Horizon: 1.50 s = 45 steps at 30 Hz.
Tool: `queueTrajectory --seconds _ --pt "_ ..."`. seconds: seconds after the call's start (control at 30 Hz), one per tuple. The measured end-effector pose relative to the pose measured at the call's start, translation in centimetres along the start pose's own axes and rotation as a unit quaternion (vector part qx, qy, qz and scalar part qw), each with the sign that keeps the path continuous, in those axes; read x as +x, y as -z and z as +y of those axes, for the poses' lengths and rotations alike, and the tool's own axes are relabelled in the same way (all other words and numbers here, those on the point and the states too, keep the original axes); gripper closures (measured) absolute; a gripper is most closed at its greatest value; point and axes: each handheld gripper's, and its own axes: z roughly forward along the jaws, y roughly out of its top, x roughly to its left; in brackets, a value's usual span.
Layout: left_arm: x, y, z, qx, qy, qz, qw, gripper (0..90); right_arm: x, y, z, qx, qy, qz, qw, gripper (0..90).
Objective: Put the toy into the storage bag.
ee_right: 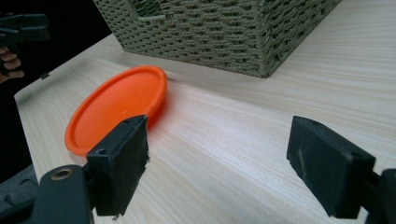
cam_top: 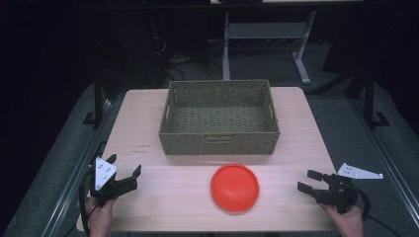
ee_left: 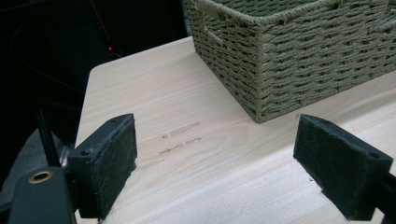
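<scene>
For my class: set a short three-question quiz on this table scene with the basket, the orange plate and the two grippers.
1. True or false: the orange plate lies inside the wicker basket.
2. Which gripper is nearer the plate: A left gripper, B right gripper?
3. Fill in: both grippers' jaws are ____.

Key: 1 false, it lies on the table in front of the basket; 2 B; 3 open, holding nothing.

Plate [cam_top: 235, 187]: solid orange, no pattern. Basket [cam_top: 219, 117]: olive green, woven rope pattern. Table [cam_top: 158, 197]: pale wood with fine straight grain. Left gripper [cam_top: 123, 169] and right gripper [cam_top: 307, 180]: black, each with a light grey plate. Floor [cam_top: 341, 123]: dark grey.
</scene>
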Motion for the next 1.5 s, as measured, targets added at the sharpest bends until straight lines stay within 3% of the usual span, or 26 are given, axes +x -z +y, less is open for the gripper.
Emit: queueTrajectory --seconds 0.3,0.87,1.5 --pt "0.1 0.0 -0.1 0.0 -0.001 -0.005 1.0 12.7 0.5 -0.3 0.5 0.004 0.004 0.007 1.0 19.9" --pt "0.2 0.0 -0.1 0.001 0.0 -0.002 1.0 12.7 2.3 -1.2 3.0 0.022 0.023 0.034 0.9989 18.7" --pt "0.2 0.0 0.0 0.0 -0.003 -0.002 1.0 12.7 4.0 -3.3 6.4 0.071 0.053 0.06 0.9942 18.2"
